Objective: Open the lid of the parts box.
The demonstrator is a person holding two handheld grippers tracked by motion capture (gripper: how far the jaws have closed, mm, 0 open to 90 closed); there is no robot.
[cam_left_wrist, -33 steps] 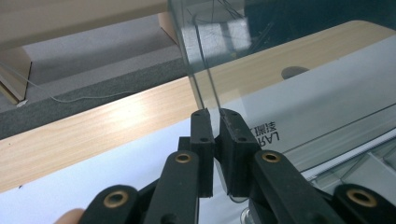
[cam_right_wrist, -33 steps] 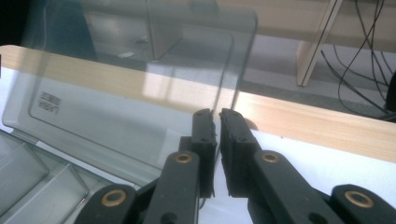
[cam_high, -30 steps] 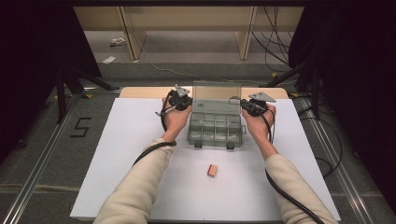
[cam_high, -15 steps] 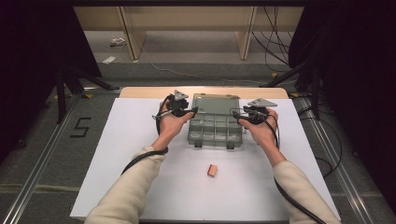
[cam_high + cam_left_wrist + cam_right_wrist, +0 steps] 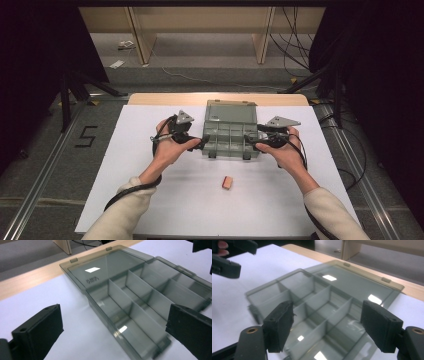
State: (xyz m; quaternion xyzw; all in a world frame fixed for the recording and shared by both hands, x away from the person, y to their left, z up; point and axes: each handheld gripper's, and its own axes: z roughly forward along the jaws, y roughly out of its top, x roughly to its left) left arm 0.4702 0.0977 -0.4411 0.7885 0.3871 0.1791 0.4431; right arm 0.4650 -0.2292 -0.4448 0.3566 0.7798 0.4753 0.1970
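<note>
Your left gripper point(image 5: 199, 141) has its fingers point(image 5: 37, 333) spread wide w/ nothing gripped; they've just been opening. In the left gripper view the near corner of the compartment box point(image 5: 230, 136) sits in the gap between them, but neither pad touches it. Your right gripper point(image 5: 254, 142) is the same: fingers point(image 5: 278, 326) apart, just been opening, box seen between them in the right gripper view, no pad pressing on it.

In the high view the two grippers flank the box, left one at its left edge, right one at its right edge, both near the front corners & pointing inward at it. Can't tell there whether the tips touch the plastic.

The box is smoky clear plastic, divided into several compartments, all of them bare. Its lid point(image 5: 231, 110) is swung fully open & lies flat behind the tray, toward the far side, hinged along the back. Box sits at the far middle of the white sheet point(image 5: 135, 170) that covers the table.

A small tan block point(image 5: 227, 183) lies on the sheet on your side of the box, well apart from it & between your forearms.
</note>
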